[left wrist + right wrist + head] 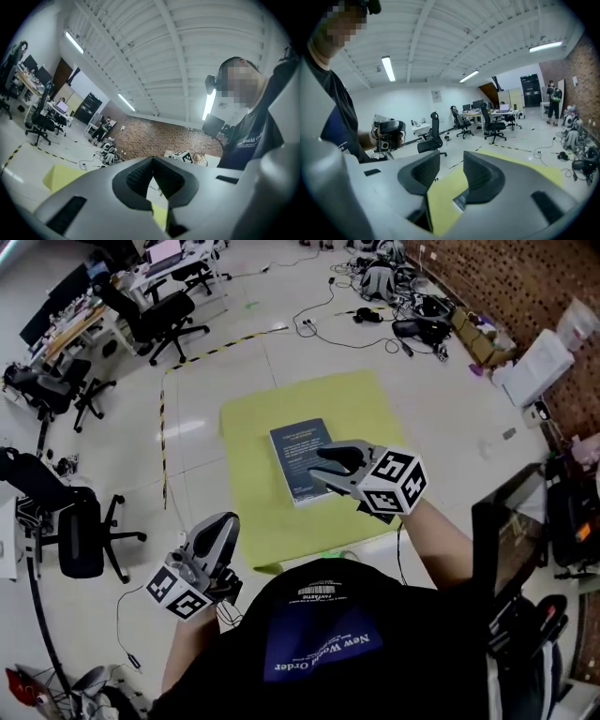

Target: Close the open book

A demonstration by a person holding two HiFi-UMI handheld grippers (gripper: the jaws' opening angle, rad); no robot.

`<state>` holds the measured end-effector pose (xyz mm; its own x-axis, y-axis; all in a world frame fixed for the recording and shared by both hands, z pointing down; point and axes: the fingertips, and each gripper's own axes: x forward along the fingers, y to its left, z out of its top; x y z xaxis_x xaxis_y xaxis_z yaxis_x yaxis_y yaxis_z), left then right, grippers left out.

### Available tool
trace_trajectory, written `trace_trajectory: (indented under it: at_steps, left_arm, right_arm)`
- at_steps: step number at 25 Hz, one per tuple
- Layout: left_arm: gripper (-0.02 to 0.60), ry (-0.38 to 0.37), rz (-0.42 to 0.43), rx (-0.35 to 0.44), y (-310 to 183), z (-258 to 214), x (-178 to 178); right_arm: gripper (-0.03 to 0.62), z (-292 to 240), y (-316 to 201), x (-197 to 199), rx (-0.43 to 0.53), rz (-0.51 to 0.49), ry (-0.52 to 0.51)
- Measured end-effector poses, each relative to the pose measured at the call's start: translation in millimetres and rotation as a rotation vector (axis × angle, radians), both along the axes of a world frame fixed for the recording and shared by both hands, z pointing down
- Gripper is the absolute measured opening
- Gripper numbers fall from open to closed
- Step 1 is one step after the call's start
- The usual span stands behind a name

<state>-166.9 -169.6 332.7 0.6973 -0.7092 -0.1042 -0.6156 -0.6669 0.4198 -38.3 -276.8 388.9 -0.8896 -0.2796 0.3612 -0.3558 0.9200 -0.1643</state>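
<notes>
A dark blue book point(298, 451) lies shut, cover up, on a yellow mat point(262, 512) on the floor. My right gripper point(323, 462) hangs in the air above the book's near right part, apart from it. Its jaws stand a little apart with nothing between them. In the right gripper view point(451, 161) one corner of the book point(460, 201) shows below the jaws on the mat point(440, 197). My left gripper point(223, 524) is held up at the near left, off the mat, its jaws point(152, 160) closed together and empty.
Black office chairs point(84, 531) stand to the left, another point(159, 320) at the back. A yellow-black tape line point(162, 427) runs along the mat's left side. Cables and bags point(403, 306) lie at the far right by a brick wall. A dark monitor point(511, 521) stands at my right.
</notes>
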Motion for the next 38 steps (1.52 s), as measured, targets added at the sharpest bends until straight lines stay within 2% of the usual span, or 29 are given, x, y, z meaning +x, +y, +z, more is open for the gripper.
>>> trace_trajectory:
  at_steps: [6,15,20,25,31,38]
  left_arm:
    - [0.006,-0.012,-0.032,0.094,-2,-42,-9]
    - [0.006,-0.019,-0.060,0.155,1,-62,-10]
    - [0.006,-0.021,-0.045,0.169,3,-64,0]
    - [0.006,-0.020,-0.033,0.158,4,-58,3]
    - [0.006,-0.015,-0.032,0.138,7,-49,5]
    - [0.006,-0.007,-0.040,0.109,8,-39,3]
  right_arm:
    - [0.101,-65,8,13,0.131,0.020,-0.077]
    - [-0.002,-111,30,34,0.225,0.042,-0.188]
    - [-0.011,-114,31,51,0.201,0.073,-0.264]
    - [-0.012,-101,27,61,0.135,0.111,-0.316]
    - [-0.012,-77,25,60,0.079,0.123,-0.316]
    - [-0.014,-63,28,48,0.099,0.099,-0.269]
